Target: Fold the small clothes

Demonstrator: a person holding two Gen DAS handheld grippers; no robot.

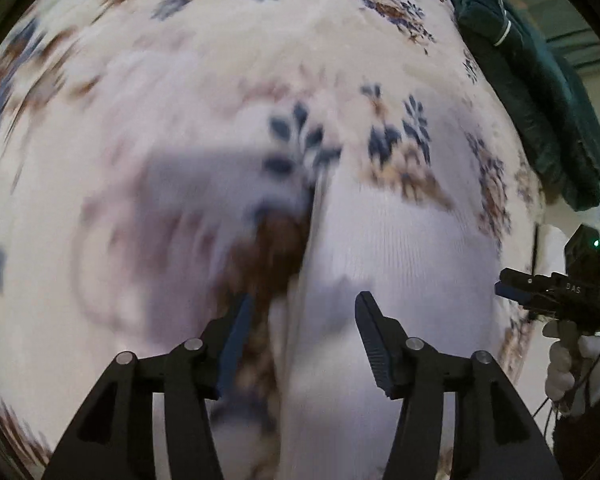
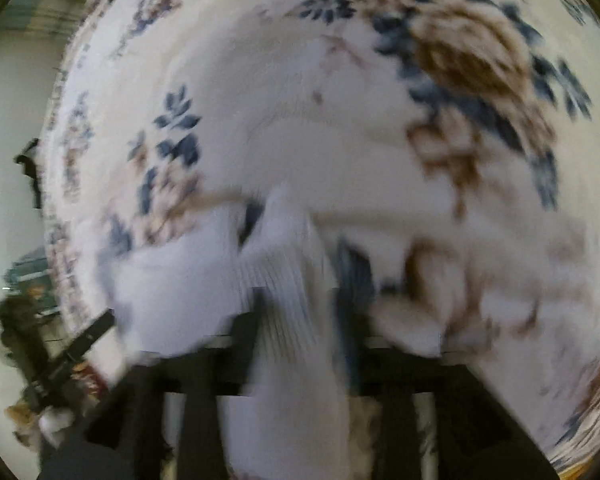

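left gripper (image 1: 304,320) jaws apart over white ribbed garment (image 1: 400,240), nothing pinched | garment at 6 o'clock on floral bedspread (image 1: 220,60) | right gripper (image 2: 300,312) blurred, cannot tell grip | soft, light, limp; pinch a hem edge

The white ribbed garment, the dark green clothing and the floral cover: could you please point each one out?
White ribbed garment (image 1: 388,248), left wrist view, on its ribbed middle.
Dark green clothing (image 1: 540,92), left wrist view, on its folded body.
Floral cover (image 2: 468,52), right wrist view, on a brown flower.

right hand-held gripper (image 2: 300,320) blurred behind white garment (image 2: 284,280)
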